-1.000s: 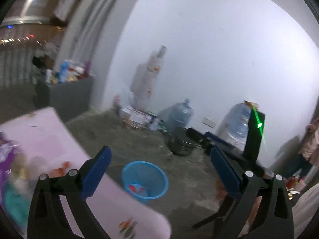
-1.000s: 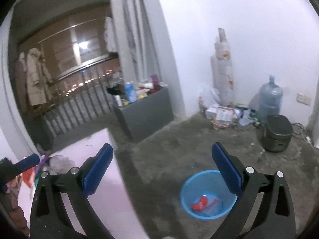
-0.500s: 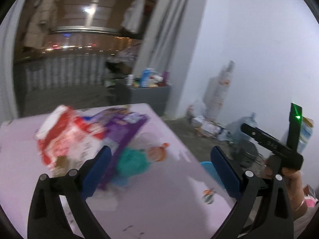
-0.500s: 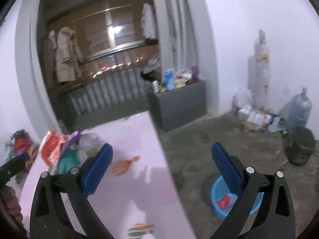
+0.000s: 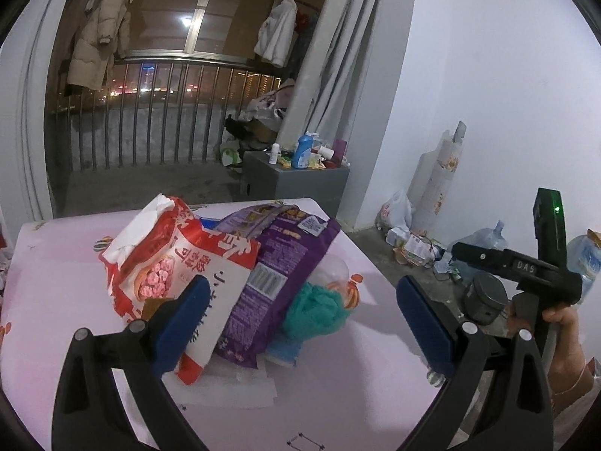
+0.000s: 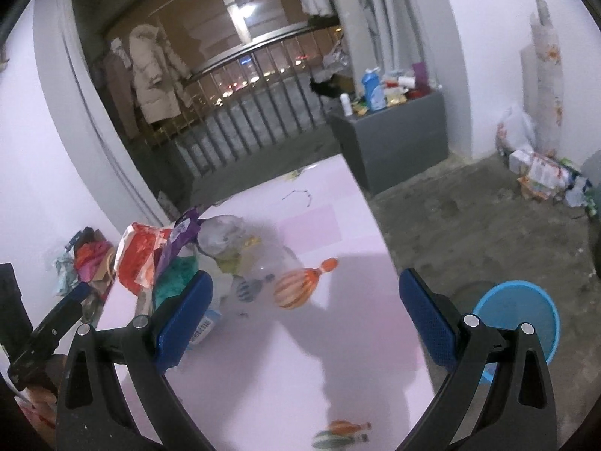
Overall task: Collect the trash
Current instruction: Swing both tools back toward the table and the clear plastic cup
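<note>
A heap of trash lies on the pink table (image 5: 338, 406): a red and white snack bag (image 5: 165, 259), a purple bag (image 5: 274, 285), a teal crumpled wad (image 5: 319, 306) and a clear plastic bottle (image 6: 263, 259). My left gripper (image 5: 300, 323) is open and empty, just above the heap's near side. My right gripper (image 6: 304, 315) is open and empty over the table (image 6: 300, 357), with the heap by its left finger. The blue waste basket (image 6: 522, 315) stands on the floor to the right of the table.
A grey cabinet (image 6: 398, 143) with bottles on it stands beyond the table by the balcony railing. Water jugs (image 5: 492, 236), a dark cooker (image 5: 484, 297) and bags lie along the white wall. The floor is bare concrete.
Both grippers swung left from the blue basket to the table. The trash heap has come into view, close in front of the left gripper. Both stayed open and empty.
</note>
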The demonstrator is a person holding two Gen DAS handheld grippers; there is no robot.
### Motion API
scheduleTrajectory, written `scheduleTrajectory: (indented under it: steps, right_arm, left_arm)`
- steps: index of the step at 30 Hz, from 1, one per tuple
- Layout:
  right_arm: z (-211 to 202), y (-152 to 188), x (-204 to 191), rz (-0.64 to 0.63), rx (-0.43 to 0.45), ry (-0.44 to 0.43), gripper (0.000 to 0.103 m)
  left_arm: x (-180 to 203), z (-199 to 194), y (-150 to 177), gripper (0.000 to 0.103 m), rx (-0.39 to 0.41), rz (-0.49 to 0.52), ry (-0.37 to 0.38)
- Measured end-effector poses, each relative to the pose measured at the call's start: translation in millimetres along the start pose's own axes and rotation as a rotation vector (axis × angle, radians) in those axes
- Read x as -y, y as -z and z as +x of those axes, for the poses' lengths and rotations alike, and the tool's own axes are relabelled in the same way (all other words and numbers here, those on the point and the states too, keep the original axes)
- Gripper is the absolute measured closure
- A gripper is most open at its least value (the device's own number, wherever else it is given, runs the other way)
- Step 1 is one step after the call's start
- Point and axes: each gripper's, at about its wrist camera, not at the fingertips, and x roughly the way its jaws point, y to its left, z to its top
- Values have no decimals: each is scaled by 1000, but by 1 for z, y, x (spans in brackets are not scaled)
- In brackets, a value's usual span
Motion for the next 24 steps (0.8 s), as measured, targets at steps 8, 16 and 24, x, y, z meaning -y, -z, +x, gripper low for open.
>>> scheduleTrajectory:
  steps: [8,16,24]
  right_arm:
    - [51,-13,-16,-19,-97,-73,9]
    - [105,-14,-40,-69,-208,-150,21]
    - [138,-17,-48,-99,-275,-165,31]
  left_arm:
    - [-7,27,-22,6,-5,-16,-35]
    - [-9,59,-32,6,-48,-19,-37]
    - [-12,72,-29,6,-74,-13,24]
